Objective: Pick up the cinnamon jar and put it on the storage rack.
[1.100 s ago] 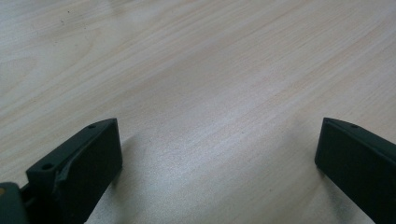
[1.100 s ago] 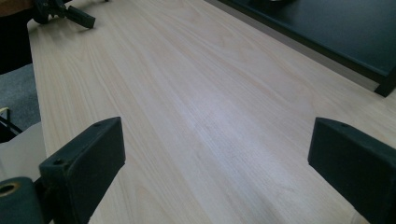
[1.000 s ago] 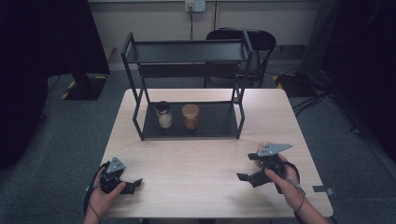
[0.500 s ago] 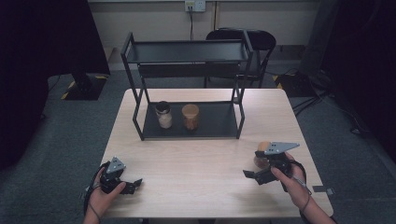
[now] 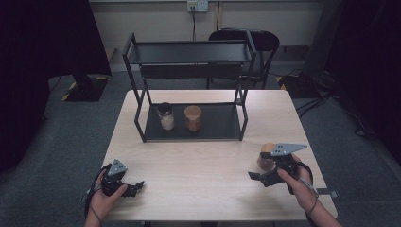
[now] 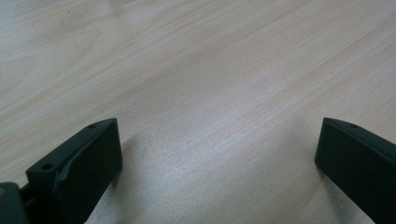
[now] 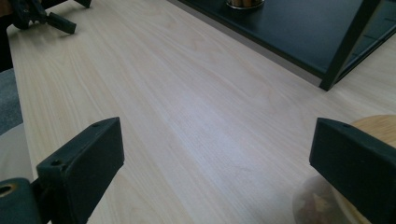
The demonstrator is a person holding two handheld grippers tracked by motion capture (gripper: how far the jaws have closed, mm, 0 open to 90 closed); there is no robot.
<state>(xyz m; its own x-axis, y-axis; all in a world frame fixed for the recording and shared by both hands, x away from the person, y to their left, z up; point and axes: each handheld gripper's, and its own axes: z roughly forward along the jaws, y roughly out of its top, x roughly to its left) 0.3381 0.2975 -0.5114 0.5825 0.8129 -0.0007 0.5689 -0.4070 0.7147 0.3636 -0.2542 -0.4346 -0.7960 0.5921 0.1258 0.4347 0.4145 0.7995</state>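
Low on the right of the table, a jar with a round wooden lid stands just behind the right gripper; in the right gripper view the jar shows its pale lid and clear wall with brownish contents, partly hidden by the right-hand jaw. That gripper is spread wide, nothing between its flat, matte black jaws, and a hand holds it under its grey three-cornered plate. Whether the jaw touches the jar I cannot tell.

Across the table, the left gripper rests near the front left corner in a hand; its jaws also stand far apart over bare, light wood with fine grain.

Farther back stands a black metal rack with thin square posts and two flat shelves. On the lower shelf sit two more jars, apart from each other: a dark-lidded jar with pale contents at left, and a wood-lidded jar with brown contents beside it. The rack's near post and lower shelf cut across the top of the right gripper view.

Beyond the table are a black chair, grey carpet, cables on the floor and a wall socket.
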